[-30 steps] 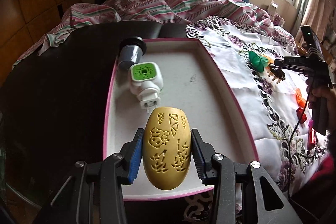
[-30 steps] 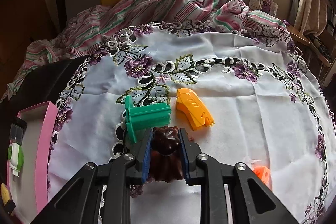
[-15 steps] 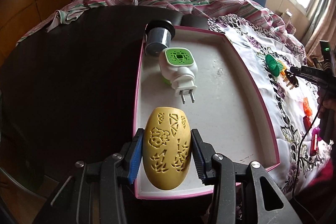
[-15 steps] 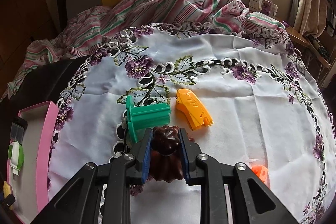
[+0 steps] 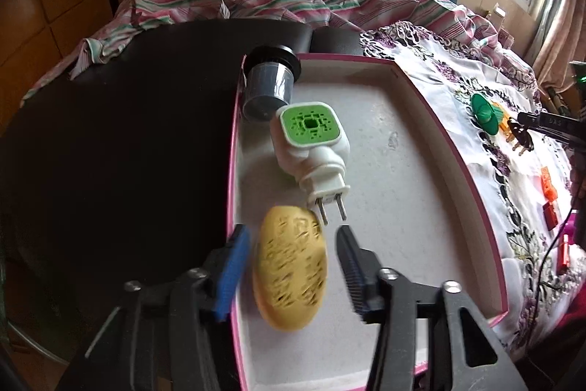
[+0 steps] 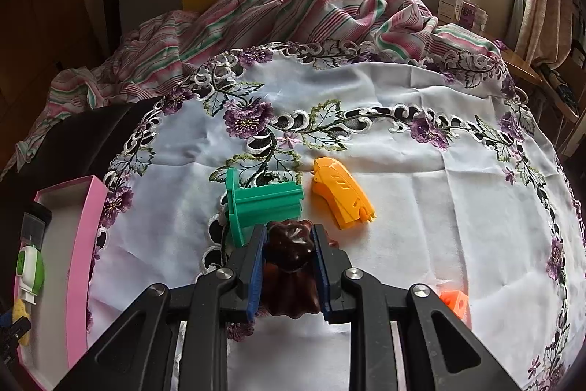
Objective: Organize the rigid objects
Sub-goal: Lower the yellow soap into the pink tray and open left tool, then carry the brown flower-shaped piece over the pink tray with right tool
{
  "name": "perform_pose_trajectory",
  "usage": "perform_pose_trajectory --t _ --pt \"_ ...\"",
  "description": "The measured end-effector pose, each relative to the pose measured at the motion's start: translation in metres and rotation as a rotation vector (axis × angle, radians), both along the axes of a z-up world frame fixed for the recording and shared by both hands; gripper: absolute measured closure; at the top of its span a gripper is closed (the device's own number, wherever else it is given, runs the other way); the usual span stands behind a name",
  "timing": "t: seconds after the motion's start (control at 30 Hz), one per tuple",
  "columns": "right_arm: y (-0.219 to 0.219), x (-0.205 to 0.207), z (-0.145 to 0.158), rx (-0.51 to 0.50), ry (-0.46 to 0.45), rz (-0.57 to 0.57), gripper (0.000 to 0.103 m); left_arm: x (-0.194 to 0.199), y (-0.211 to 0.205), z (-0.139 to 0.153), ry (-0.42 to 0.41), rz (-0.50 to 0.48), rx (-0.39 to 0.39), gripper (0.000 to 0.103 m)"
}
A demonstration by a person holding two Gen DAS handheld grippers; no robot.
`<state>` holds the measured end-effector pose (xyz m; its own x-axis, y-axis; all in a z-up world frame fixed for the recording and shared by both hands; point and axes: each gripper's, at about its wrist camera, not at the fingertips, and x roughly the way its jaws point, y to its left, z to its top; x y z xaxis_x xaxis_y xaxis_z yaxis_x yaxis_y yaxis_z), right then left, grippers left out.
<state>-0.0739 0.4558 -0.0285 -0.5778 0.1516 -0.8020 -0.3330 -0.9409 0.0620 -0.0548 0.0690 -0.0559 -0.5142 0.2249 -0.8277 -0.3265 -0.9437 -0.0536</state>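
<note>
My left gripper is open over the near left corner of the pink-rimmed white tray. The yellow carved oval lies blurred between its fingers, with a gap on each side. A white and green plug-in device and a dark cylinder lie further back in the tray. My right gripper is shut on a dark brown fluted mould just above the embroidered cloth, next to a green spool piece and an orange piece.
The tray sits on a dark table beside the cloth. Small orange and red pieces lie on the cloth at the right. An orange block lies by my right gripper. A striped cloth is heaped at the back.
My left gripper has opened and let go of the yellow oval, which now lies in the tray. It moved closer to the plug-in device. My right gripper has held still with the mould.
</note>
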Motion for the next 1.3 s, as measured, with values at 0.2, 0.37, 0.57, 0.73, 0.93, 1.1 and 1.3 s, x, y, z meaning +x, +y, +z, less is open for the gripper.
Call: perform_pose_trajectory --t 0.2,0.37,0.57,0.73,0.93,1.1,1.3 --pt "0.0 0.0 0.001 0.003 0.0 0.001 0.08 0.007 0.001 0.004 0.058 0.011 -0.033 0.049" --pt "0.002 0.001 0.004 -0.006 0.012 -0.001 0.08 0.018 -0.007 0.009 0.068 0.054 -0.024 0.044" --pt "-0.001 0.002 0.006 -0.022 0.023 0.013 0.08 0.024 -0.018 0.015 0.064 0.078 0.003 0.043" --pt "-0.004 0.003 0.005 -0.021 0.015 0.022 0.08 0.027 -0.028 0.022 0.073 0.117 0.019 0.043" --pt "-0.017 0.002 0.008 -0.032 0.029 0.076 0.08 0.031 -0.038 0.021 0.067 0.14 0.01 0.043" --pt "-0.029 0.003 0.009 -0.043 0.036 0.111 0.08 0.033 -0.042 0.017 0.052 0.149 0.006 0.043" --pt "-0.053 0.007 0.024 -0.077 0.061 0.188 0.08 0.033 -0.043 0.021 0.069 0.146 0.006 0.043"
